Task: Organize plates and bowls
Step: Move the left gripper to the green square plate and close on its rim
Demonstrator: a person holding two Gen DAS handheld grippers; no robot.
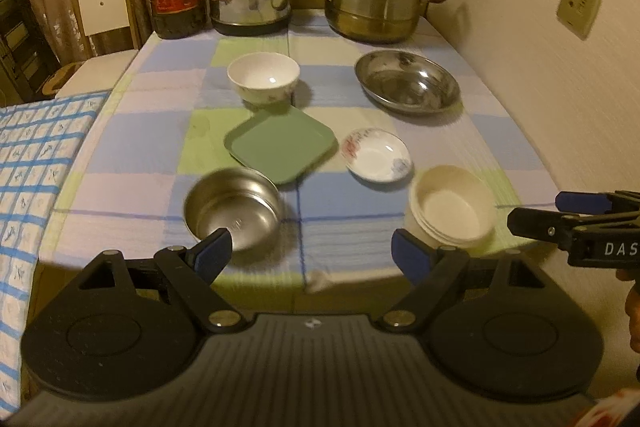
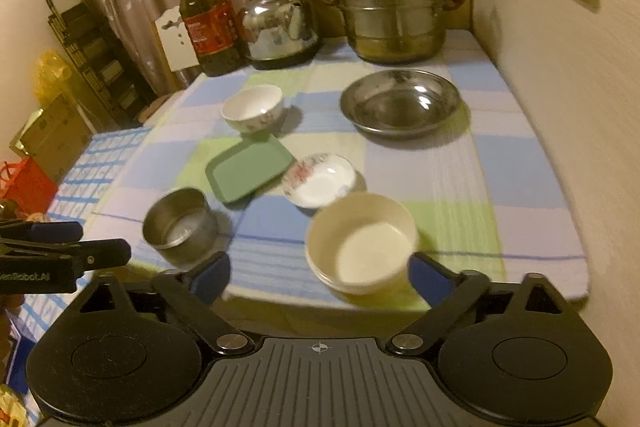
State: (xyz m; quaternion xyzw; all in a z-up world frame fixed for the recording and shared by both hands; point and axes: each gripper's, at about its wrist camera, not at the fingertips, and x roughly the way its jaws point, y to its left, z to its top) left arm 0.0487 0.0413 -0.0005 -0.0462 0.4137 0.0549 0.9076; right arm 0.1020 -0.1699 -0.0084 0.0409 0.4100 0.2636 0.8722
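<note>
Gaping wide, both tools, left tool and right tool, face stacked cream bowls and a steel bowl.

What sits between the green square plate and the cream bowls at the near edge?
The small floral dish lies between the green square plate and the stacked cream bowls; both wrist views show it.

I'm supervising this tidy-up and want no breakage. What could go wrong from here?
The stacked cream bowls sit at the near table edge; a nudge from the open right claw might push them off. The steel bowl is also near that edge, just ahead of the open left claw. The floral saucer looks shallow and smooth, so it may slip when pinched.
</note>
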